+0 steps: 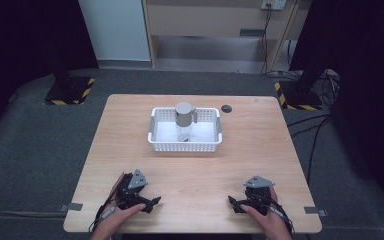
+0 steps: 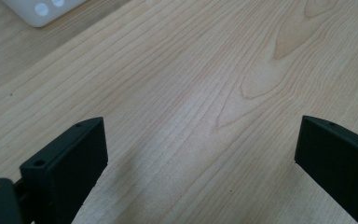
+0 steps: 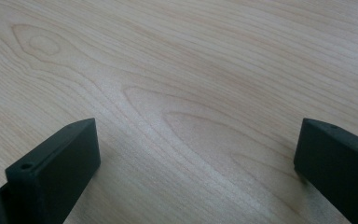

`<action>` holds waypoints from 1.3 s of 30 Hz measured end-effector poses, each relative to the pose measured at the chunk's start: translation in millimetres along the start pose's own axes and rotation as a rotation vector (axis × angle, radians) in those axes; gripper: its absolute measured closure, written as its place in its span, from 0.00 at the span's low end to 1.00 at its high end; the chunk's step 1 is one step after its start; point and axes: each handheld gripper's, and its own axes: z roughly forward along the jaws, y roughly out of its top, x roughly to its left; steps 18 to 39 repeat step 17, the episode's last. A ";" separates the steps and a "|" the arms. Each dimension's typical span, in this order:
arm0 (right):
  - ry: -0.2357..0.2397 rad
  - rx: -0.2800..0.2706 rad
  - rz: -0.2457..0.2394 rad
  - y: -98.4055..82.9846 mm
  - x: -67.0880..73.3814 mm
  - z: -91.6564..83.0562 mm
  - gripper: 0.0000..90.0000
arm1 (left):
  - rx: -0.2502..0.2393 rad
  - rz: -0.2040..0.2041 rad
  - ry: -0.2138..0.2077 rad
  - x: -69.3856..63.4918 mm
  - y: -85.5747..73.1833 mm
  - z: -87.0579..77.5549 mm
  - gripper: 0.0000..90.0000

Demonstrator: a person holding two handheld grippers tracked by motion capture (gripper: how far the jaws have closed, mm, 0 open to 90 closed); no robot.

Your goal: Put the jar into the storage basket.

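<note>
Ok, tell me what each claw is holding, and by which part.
Nothing is held. The left claw and right claw both stand open over bare table, apart from the white basket.

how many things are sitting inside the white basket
2: a grey metal jug standing at the back of the white basket, and a small round lid lying near its front. Smaller things may be hidden.
</note>
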 end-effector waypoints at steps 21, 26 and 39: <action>0.000 0.000 0.000 0.0 0.0 0.0 0.00 | 0.010 -0.022 0.007 3.5 -10.3 12.0 0.00; 0.000 0.000 0.000 0.0 0.0 0.0 0.00 | 0.010 -0.022 0.007 3.5 -10.3 12.0 0.00; 0.000 0.000 0.000 0.0 0.0 0.0 0.00 | 0.010 -0.022 0.007 3.5 -10.3 12.0 0.00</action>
